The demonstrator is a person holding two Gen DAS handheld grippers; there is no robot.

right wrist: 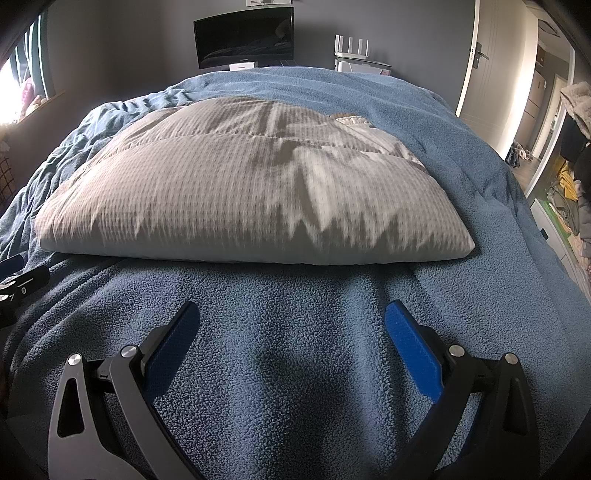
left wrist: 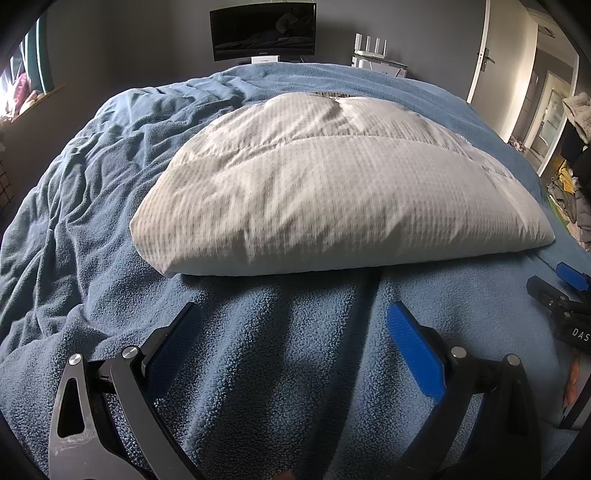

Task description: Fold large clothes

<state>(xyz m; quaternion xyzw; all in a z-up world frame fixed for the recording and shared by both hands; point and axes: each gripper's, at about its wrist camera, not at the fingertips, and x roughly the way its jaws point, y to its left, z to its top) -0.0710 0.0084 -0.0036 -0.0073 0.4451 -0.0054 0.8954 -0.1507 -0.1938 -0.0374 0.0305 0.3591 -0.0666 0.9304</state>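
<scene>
Folded white garment (left wrist: 332, 192) flat on blue blanket (left wrist: 92, 184); left tongs (left wrist: 293, 321) and right tongs (right wrist: 291, 319) wide, empty, above blanket.

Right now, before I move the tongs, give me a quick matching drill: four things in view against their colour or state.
Things:
1. folded garment
2. blanket
3. monitor
4. left tongs

States:
A. dark screen, off
B. blue, fleecy, rumpled
C. open, holding nothing
D. pale, checked, lying on the bed

Pairs: 1-D, 2-B, 3-A, 4-C
</scene>
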